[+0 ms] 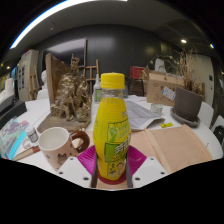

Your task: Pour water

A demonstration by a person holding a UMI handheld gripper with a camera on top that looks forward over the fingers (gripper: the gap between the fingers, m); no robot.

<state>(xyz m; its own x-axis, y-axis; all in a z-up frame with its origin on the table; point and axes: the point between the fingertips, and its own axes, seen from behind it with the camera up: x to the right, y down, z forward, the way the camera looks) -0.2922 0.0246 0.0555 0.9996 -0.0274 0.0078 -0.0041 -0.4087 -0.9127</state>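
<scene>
White table (150, 165) fills the low part of the gripper view, and behind it the room is dim with a dark back wall (120, 45). One long bright light (60, 8) shines on the ceiling. Wooden things stand far back, and a wooden model (70, 95) with many small parts sits on the table off to the left. A wooden sewing machine model (170, 85) stands far to the right. A dark pot (187, 103) with dry sticks in it stands on the right too.

A flat light brown board (178, 145) lies on the table just right of the bottle. Some papers (140, 112) lie behind the bottle.

The bottle (112, 125) is the big thing in the middle. It is full of yellow drink, has a yellow cap on top and a green and yellow label. It stands up straight, right between the two fingers of the gripper (112, 168). The pink pads (88, 160) sit close by both sides of the bottle near its bottom. The pictures do not make clear if the jaws press on the bottle or just sit near it.

A pale mug (55, 147) with a red picture on it stands on the table just left of the bottle, near the left finger. Its handle points toward the bottle. A tiny bottle (33, 134) with a dark top stands left of the mug.
</scene>
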